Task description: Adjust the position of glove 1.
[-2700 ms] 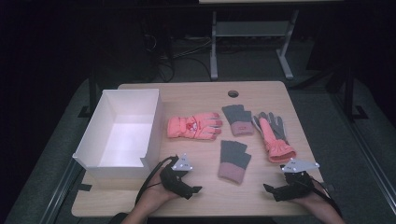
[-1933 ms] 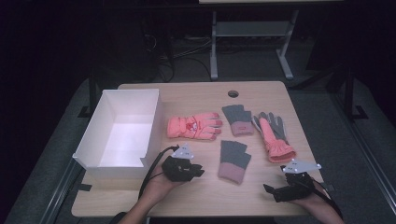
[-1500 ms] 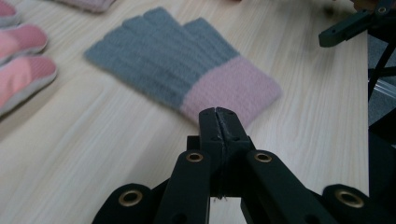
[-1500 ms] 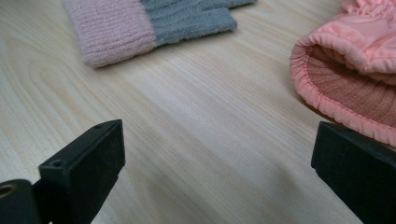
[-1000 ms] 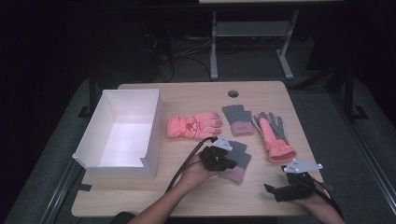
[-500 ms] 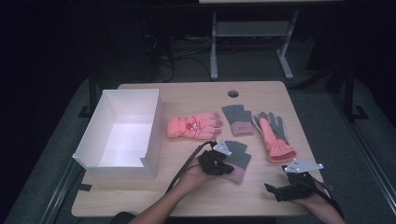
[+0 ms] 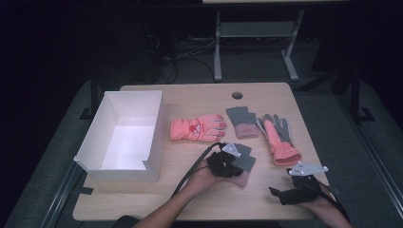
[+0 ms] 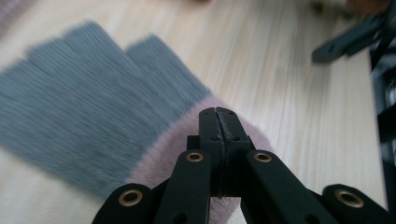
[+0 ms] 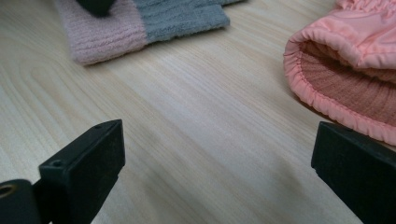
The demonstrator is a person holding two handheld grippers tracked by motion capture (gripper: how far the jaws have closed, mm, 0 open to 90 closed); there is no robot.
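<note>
Left gripper (image 8: 218, 122) clenched over grey-pink glove (image 7: 243, 164) cuff near desk (image 7: 199, 199) front edge; pinch unconfirmed. Right gripper (image 9: 219, 163) released. Lift slowly, watching fabric follow.

The high view looks forward and down from above the person's side, taking in the whole pale wooden surface (image 7: 190, 199) from some way off. The left hand-held gripper (image 8: 218, 116) carries a camera that sits very close, looking down along its own black jaws at the grey knitted fingerless glove with a pink cuff (image 8: 93, 107). The camera on the right hand-held gripper (image 9: 217, 154) looks low and level across the surface; all three views share that glove (image 9: 140, 23) (image 7: 244, 164).
</note>
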